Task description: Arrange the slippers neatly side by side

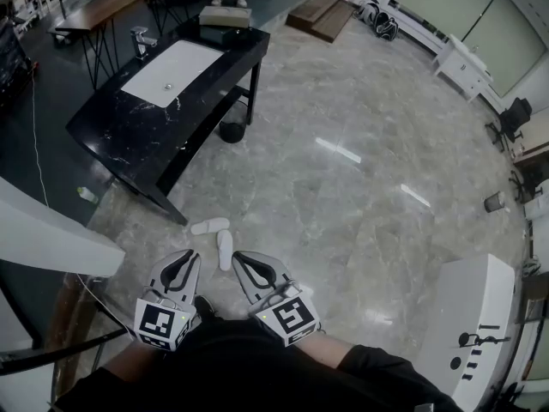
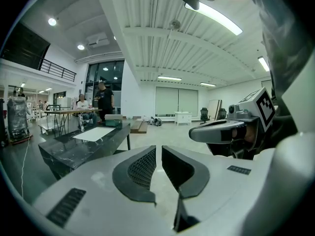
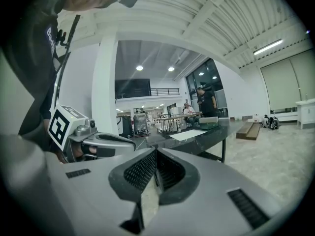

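Two white slippers lie on the marble floor just ahead of me. One slipper (image 1: 210,226) lies crosswise; the other slipper (image 1: 225,250) points away from me, at an angle to the first. My left gripper (image 1: 184,257) hovers left of the second slipper, its jaws a narrow crack apart with nothing between them (image 2: 158,149). My right gripper (image 1: 243,258) hovers just right of that slipper, shut and empty (image 3: 156,154). Neither gripper view shows the slippers. Each shows the other gripper beside it.
A black marble table (image 1: 111,131) with a white basin (image 1: 167,71) and a tap (image 1: 141,39) stands ahead left, a dark round object (image 1: 232,131) under it. A white counter (image 1: 467,333) is at the right, a white ledge (image 1: 51,239) at the left.
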`<act>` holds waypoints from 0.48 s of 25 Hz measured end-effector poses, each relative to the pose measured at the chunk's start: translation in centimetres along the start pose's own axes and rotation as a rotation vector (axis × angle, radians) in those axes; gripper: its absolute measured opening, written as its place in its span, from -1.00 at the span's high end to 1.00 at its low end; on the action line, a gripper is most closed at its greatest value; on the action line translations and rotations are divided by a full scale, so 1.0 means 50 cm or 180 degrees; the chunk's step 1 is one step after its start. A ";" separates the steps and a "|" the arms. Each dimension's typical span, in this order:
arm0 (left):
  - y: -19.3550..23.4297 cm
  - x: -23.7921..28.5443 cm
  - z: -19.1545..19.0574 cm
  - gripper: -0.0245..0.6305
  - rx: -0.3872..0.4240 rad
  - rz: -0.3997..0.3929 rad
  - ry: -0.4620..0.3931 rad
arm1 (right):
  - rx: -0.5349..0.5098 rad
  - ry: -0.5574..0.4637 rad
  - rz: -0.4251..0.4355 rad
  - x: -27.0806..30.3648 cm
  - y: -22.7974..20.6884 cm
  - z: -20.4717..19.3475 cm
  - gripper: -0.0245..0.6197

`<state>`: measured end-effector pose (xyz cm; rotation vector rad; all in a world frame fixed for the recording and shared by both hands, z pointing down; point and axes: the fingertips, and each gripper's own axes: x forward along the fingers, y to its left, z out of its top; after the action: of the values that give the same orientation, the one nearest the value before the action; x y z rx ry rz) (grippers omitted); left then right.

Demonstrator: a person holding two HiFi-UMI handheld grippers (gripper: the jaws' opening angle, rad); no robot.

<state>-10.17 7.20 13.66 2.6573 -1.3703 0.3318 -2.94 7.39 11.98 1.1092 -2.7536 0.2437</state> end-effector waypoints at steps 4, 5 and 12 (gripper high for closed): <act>0.017 0.013 -0.017 0.83 -0.0022 -0.0009 0.0107 | -0.0012 -0.0029 0.0013 0.017 -0.005 -0.003 0.92; 0.022 0.016 -0.021 0.83 -0.0025 -0.0011 0.0131 | -0.0014 -0.0043 0.0016 0.023 -0.007 -0.004 0.93; 0.059 0.042 -0.053 0.78 0.0072 -0.0034 0.0298 | 0.0037 0.0017 0.0023 0.060 -0.019 -0.014 0.92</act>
<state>-11.76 4.39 16.82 2.6297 -1.3319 0.4669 -4.37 4.84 13.37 1.1000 -2.7557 0.2636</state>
